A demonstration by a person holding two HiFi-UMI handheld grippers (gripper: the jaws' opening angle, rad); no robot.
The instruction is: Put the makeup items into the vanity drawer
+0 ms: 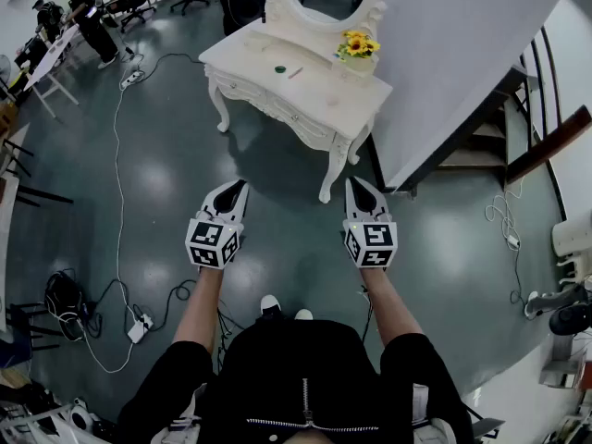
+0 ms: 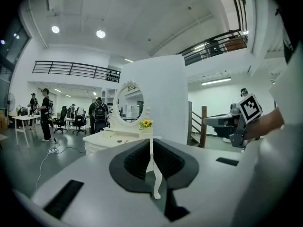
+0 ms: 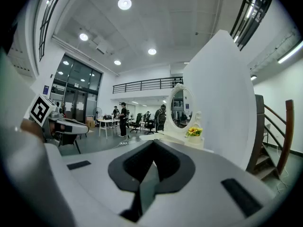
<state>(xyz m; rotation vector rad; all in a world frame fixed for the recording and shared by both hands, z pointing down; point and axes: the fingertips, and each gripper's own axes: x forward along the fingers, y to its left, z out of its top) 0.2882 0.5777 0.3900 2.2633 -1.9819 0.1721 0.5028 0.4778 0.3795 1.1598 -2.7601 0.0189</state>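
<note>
Left gripper (image 1: 239, 187) and right gripper (image 1: 355, 185) held closed and empty, well apart from the white carved vanity counter with an oval mirror (image 1: 305, 100)
In both gripper views the fingers are seen pressed together with nothing between them, and both grippers are held side by side over the dark glossy floor (image 1: 277, 257); on the counter top a small round dark green makeup item (image 1: 279, 68) and a slim pinkish stick-shaped item (image 1: 294, 73) are laid just beside each other near the middle, with a pot of yellow sunflowers (image 1: 359, 49) set at the back right corner; the drawer fronts (image 1: 282, 111) are seen flush along the near edge; open floor is left between the fingers and the counter, whose right side is bounded by a white partition wall (image 1: 444, 54), while a white cable (image 1: 117, 155) is trailed across the floor at the left
</note>
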